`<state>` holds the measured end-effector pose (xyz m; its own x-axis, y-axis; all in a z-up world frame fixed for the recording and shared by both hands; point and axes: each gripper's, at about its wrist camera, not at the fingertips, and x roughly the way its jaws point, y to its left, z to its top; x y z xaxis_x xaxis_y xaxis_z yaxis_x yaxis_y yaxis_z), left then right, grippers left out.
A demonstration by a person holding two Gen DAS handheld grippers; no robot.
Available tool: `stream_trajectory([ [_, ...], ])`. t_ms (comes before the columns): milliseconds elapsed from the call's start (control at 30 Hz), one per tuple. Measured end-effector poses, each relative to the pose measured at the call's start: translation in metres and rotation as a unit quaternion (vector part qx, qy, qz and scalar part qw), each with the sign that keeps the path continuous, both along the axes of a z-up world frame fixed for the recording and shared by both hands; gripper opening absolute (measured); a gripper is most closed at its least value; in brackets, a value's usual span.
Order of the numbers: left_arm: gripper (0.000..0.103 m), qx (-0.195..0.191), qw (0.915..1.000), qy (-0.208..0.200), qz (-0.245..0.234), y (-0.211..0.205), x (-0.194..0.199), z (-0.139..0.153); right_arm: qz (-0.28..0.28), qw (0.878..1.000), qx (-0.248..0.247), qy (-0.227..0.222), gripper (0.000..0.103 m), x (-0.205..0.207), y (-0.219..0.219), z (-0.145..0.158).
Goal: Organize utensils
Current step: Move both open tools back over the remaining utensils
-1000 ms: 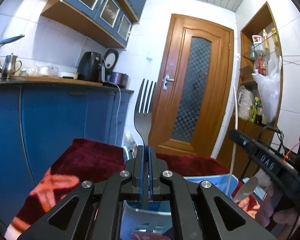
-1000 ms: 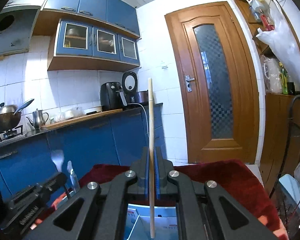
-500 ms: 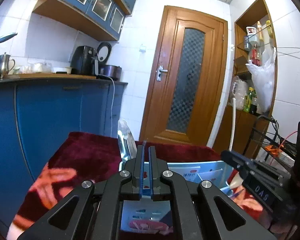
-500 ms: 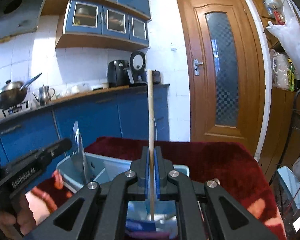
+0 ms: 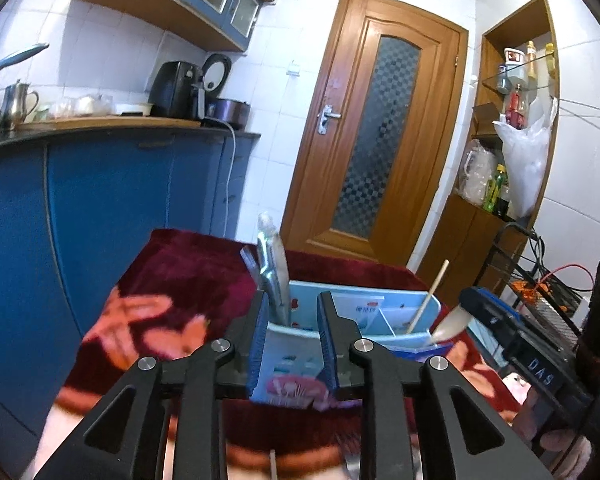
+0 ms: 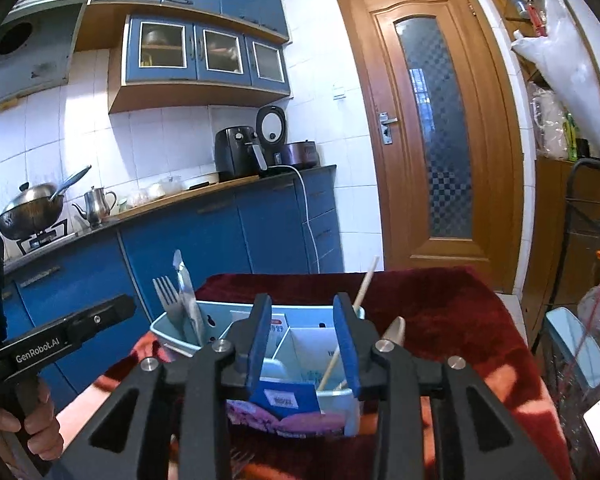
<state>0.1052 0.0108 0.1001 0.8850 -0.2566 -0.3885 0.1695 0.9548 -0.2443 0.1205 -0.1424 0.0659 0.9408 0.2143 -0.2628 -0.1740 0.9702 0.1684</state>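
Observation:
A light-blue utensil holder (image 5: 364, 304) (image 6: 220, 314) with divided compartments stands on the red tablecloth. A metal fork (image 6: 169, 298) and a flat metal utensil (image 5: 274, 268) stand in its left compartment. A wooden chopstick (image 5: 428, 298) (image 6: 362, 286) leans in the right compartment, with a spoon (image 5: 452, 322) (image 6: 394, 330) beside it. My left gripper (image 5: 292, 344) is open and empty just in front of the holder. My right gripper (image 6: 304, 352) is open and empty, jaws straddling the holder's near side.
The table with the red patterned cloth (image 5: 172, 280) is edged by blue kitchen cabinets (image 5: 100, 200) on the left. A wooden door (image 5: 376, 128) stands behind, and a shelf and wire rack (image 5: 540, 280) at right. Loose utensils lie blurred near the front edge (image 6: 240, 458).
The left gripper let go of the fork and the right let go of the chopstick; both now stand in the holder. Both grippers opened and tilted down toward it.

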Motion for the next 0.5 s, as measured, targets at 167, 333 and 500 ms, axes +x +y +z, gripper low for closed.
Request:
stream_trajectory([
  [167, 0.026, 0.013, 0.9996, 0.022, 0.008, 0.009, -0.021, 0.0, -0.013, 1.0, 0.013, 0.023, 0.035, -0.027, -0.003, 0.003],
  [333, 0.026, 0.016, 0.9983, 0.056, 0.008, 0.018, -0.042, -0.005, -0.004, 0.998, 0.024, 0.058, 0.035, -0.05, -0.002, 0.0],
  [500, 0.026, 0.024, 0.9966, 0.076, 0.02, 0.025, -0.063, -0.014, 0.001, 0.996, 0.026, 0.085, 0.035, -0.074, 0.0, -0.008],
])
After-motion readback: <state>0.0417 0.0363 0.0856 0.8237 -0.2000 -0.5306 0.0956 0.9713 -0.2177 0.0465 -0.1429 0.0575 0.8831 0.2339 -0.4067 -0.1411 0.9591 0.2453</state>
